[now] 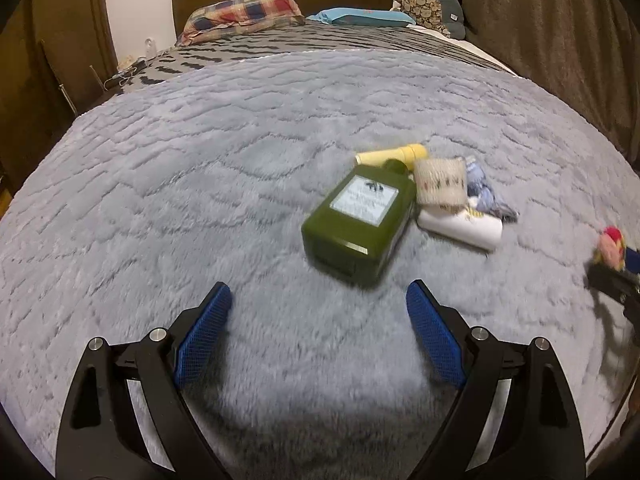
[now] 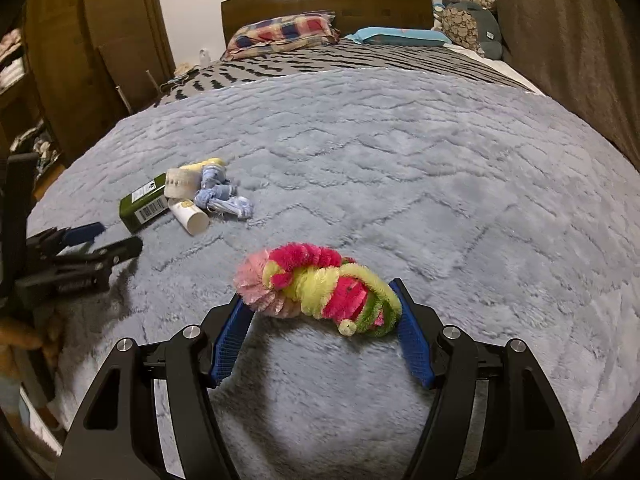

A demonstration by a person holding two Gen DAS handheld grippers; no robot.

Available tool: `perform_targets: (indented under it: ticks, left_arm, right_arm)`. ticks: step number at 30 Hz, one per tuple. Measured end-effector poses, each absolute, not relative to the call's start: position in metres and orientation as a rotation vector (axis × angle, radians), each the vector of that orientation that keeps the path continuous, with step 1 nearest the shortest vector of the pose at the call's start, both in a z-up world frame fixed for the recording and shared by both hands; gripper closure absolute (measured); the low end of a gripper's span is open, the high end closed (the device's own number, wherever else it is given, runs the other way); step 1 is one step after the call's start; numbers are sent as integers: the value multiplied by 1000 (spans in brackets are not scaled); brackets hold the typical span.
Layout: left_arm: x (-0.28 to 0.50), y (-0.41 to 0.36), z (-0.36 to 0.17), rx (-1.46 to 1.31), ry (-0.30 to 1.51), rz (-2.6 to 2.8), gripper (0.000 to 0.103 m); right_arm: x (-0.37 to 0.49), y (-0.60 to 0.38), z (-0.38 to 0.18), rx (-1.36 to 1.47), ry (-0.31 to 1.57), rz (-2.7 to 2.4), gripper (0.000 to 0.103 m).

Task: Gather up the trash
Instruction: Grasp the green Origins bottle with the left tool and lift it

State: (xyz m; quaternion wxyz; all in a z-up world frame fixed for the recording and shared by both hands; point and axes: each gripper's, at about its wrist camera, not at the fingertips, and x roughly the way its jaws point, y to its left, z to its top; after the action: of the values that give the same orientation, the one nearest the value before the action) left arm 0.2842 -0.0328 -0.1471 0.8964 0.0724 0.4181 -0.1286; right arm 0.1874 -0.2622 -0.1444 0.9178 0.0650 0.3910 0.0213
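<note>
A pile of trash lies on the grey fluffy blanket: a flat green bottle, a yellow tube, a pale patterned roll, a white tube and a knotted blue cloth. My left gripper hovers open just short of the green bottle, with nothing between its pads. My right gripper is shut on a fuzzy pink, yellow and green coil, both blue pads touching its ends. The same pile and the left gripper show at the left of the right wrist view.
Beyond the blanket lie a striped cover, a plaid pillow, a blue pillow and stuffed cushions by the headboard. A dark curtain stands on the right, and wooden furniture on the left.
</note>
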Motion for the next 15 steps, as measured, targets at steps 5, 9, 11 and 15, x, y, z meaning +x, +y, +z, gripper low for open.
perform_targets:
  ticks: [5,9,11,15]
  left_arm:
    - [299,-39,-147,156,876,-286,18]
    - [313,-48,-145,182,870,-288,19]
    - [321,-54,-146,196,876,-291,19]
    - [328,-59,-147,191,891,-313,37]
  right_arm:
    - [184,-261,-145,123,801,47,35]
    - [184,-260,-144,121,797,54,35]
    - [184,-260,-143,121,794,60,35]
    - [183,-260,-141,114,792,65,35]
